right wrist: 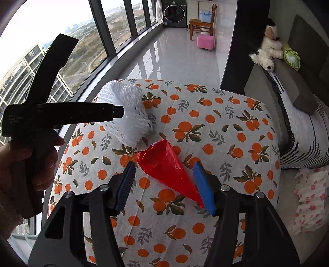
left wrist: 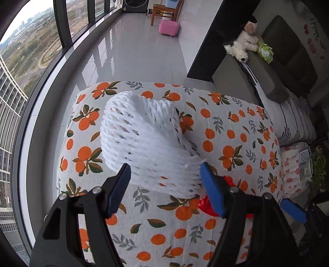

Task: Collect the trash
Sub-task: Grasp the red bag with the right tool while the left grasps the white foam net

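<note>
A white foam fruit net (left wrist: 144, 139) lies on a table covered with an orange-print cloth (left wrist: 236, 143). My left gripper (left wrist: 165, 176) is open, its blue fingers either side of the net's near end. A red plastic wrapper (right wrist: 164, 166) lies on the cloth just in front of my right gripper (right wrist: 164, 180), which is open with the wrapper between its fingers. The wrapper's edge shows by the left gripper's right finger in the left wrist view (left wrist: 205, 205). The net also shows in the right wrist view (right wrist: 125, 115), with the left gripper's body (right wrist: 61, 115) over it.
A grey sofa (left wrist: 287, 67) with a plush dog (left wrist: 244, 45) stands to the right. Tall windows (left wrist: 30, 61) run along the left. A pink stool (left wrist: 168, 27) and a wooden chair (left wrist: 164, 12) stand far back on the tiled floor. A floral cloth (right wrist: 310, 197) lies at the right.
</note>
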A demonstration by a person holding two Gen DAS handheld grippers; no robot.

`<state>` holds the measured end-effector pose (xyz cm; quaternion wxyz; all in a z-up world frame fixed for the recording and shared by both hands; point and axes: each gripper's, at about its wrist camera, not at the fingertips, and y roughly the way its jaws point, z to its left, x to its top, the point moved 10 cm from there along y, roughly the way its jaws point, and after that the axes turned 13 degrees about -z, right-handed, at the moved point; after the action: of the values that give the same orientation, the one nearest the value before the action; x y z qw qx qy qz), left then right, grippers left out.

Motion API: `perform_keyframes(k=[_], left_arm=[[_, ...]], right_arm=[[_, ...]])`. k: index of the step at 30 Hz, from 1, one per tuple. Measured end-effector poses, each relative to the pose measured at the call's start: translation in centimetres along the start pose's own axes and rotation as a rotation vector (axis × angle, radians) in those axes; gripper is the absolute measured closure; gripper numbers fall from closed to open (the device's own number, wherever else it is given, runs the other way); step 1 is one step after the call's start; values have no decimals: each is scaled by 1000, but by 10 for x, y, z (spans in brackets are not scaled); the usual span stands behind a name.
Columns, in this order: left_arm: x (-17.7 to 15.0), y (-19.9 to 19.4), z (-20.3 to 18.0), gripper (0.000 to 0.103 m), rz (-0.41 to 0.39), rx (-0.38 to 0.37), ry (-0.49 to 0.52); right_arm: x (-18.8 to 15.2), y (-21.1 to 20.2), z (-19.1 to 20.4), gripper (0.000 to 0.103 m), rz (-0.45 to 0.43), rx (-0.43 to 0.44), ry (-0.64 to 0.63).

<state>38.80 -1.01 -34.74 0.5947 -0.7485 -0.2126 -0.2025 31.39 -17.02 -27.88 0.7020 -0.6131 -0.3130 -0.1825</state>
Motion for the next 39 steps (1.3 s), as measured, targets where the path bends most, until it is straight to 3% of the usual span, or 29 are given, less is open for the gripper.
perform_keyframes(k=[6,8,10,15,19,23,26,39], left_arm=[[-4,33,3,36,24,56,-32],[-10,37,3,55,26,65,-24],[-13,36,2,65,9,64,-14],[-17,27,-1,79,-10,45,-1],[-20,19,0,83,-20,22,-11],[-25,7,1,84,-27,1,-4],[-31,-3,1,84,-31,-8,5],[-67,-62,19,84,-32,-36,-3]], right_arm=[[-8,19,-13,46,31,15,-3],[-13,26,-13,46,43,28,-15],[-19,33,-12,46,58,40,-40],[-33,48,-6,46,104,62,-82],[-46,59,-5,48,145,73,-87],[-55,63,-1,82,175,81,-95],[-55,59,3,101,168,78,-109],[-32,39,17,103,121,34,-68]])
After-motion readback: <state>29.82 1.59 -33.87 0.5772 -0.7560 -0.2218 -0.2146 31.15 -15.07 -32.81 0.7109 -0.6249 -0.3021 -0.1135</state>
